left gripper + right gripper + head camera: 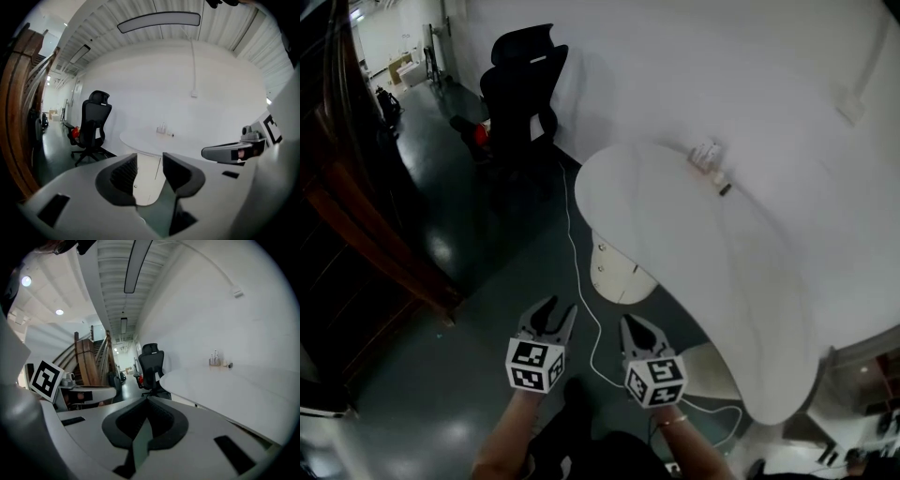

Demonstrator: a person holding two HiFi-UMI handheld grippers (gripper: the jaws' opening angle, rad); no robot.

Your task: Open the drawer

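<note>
A white drawer cabinet (614, 272) with small knobs stands on the dark floor, tucked under the edge of a rounded white table (741, 281). Its drawers look closed. Both grippers hang low in the head view, well short of the cabinet and pointing toward it. My left gripper (556, 315) is open with nothing between its jaws. In the left gripper view the cabinet (149, 180) shows through the gap of the left gripper (150, 159). My right gripper (632, 325) is beside it; in the right gripper view the right gripper (146, 400) has its tips touching, empty.
A black office chair (520, 84) stands beyond the table, a red object (478, 134) at its foot. A white cable (579, 272) runs across the floor past the cabinet. A wooden staircase (356, 225) fills the left side. Small bottles (708, 155) sit on the table by the wall.
</note>
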